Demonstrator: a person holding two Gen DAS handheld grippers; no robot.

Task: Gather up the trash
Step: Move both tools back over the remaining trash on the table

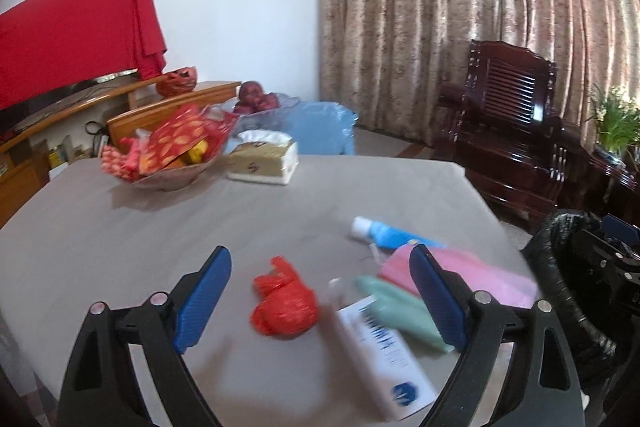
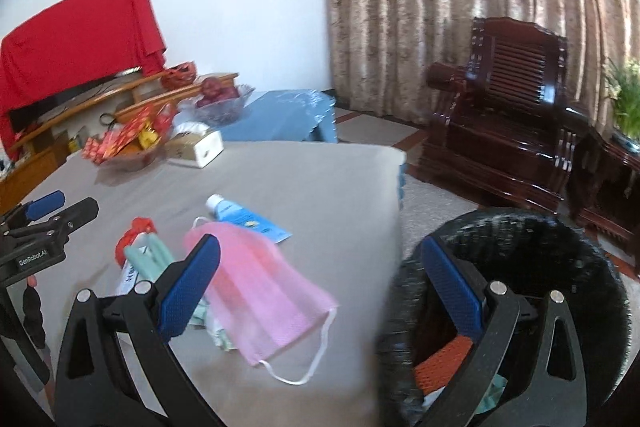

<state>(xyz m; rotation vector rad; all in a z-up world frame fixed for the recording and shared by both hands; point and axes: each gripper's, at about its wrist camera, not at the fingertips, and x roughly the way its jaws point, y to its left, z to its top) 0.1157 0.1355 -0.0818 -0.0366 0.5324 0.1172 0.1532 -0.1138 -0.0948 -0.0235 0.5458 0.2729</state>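
Trash on grey table [image 1: 160, 227], near right edge: red bag [image 1: 285, 307], blue tube [image 2: 248, 217] with cap toward far side, long axis running back-to-front, pink mask [image 2: 264, 291] overlapping tube's near end, white box [image 1: 380, 351], green pack [image 1: 400, 311]. Bin [image 2: 560, 247] beside table. Left gripper [image 1: 320, 301] spread, empty, over bag. Right gripper [image 2: 320, 291] spread, empty, straddling table edge.
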